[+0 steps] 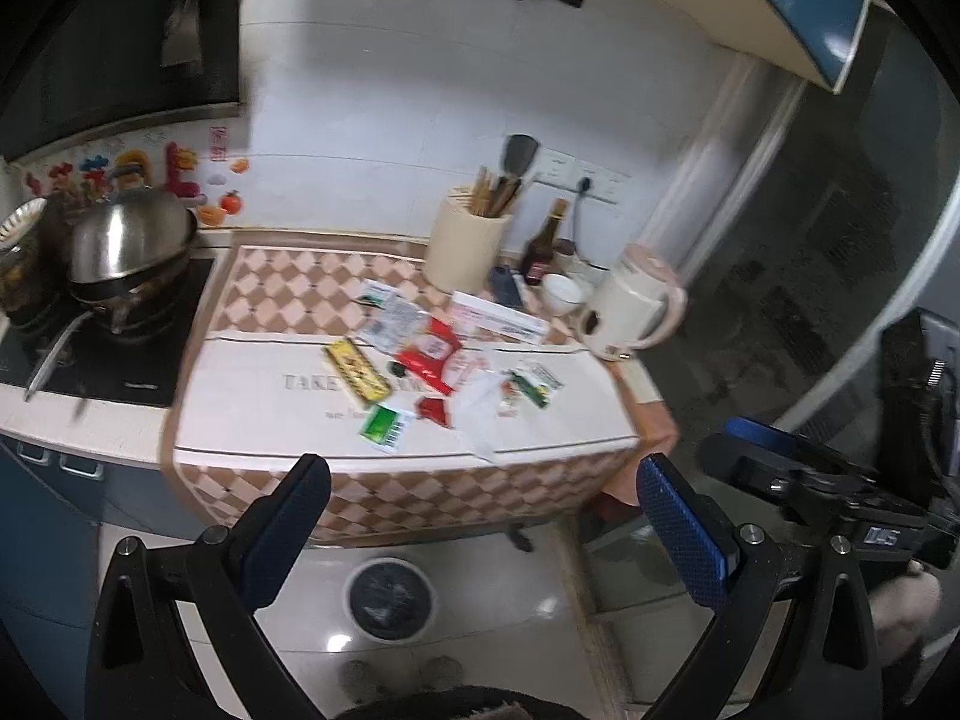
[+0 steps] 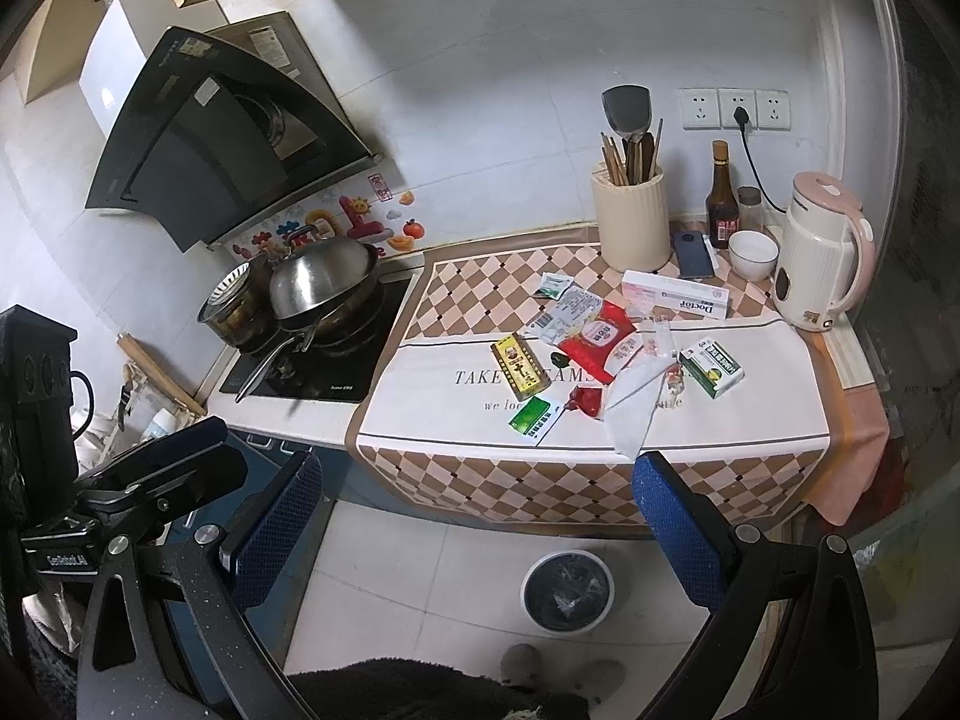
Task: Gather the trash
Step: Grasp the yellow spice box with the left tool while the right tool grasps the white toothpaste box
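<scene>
1. The left tongs (image 1: 480, 516) are spread wide and hold nothing, hanging in the air off the desk's (image 1: 252, 414) front edge.
2. The right tongs (image 2: 477, 516) are likewise wide and hold nothing, short of the same edge.
3. The trash (image 2: 606, 354), a heap of wrappers and small boxes, lies mid-desk on the checked cloth (image 2: 522, 489), left of the kettle (image 2: 819, 258).
4. A bin (image 2: 567, 591) stands on the floor below the cloth's hanging front.
5. Bare cloth lies between the trash and the desk's front edge.

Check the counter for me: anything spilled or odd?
No spill visible. A clear plastic bag overhangs the cloth's front edge above the bin. Wrappers and boxes lie scattered mid-counter around the red pouch.
</scene>
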